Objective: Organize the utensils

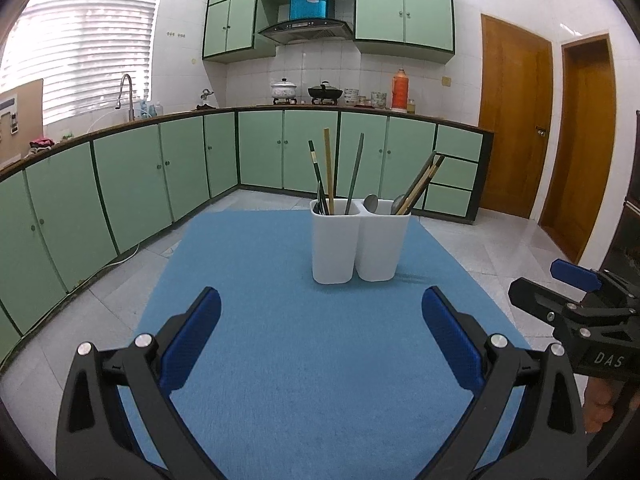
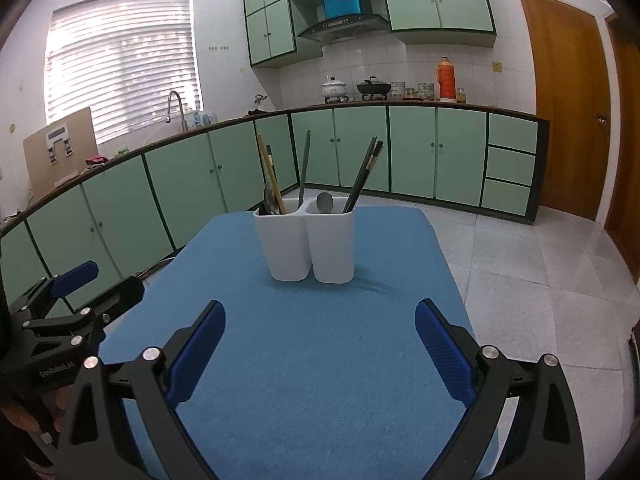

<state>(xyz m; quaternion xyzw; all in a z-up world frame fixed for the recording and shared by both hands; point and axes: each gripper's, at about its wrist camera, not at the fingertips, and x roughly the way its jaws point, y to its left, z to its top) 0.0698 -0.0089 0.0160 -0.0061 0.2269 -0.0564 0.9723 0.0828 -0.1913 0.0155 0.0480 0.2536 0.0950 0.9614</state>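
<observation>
A white two-compartment utensil holder stands upright on the blue mat, at its far middle; it also shows in the right wrist view. Chopsticks and spoons stand in both compartments. My left gripper is open and empty, above the mat's near part, well short of the holder. My right gripper is open and empty, likewise short of the holder. The right gripper shows at the right edge of the left wrist view, the left gripper at the left edge of the right wrist view.
The mat covers a table with tiled floor around it. Green kitchen cabinets run along the back and left. Wooden doors are at the right.
</observation>
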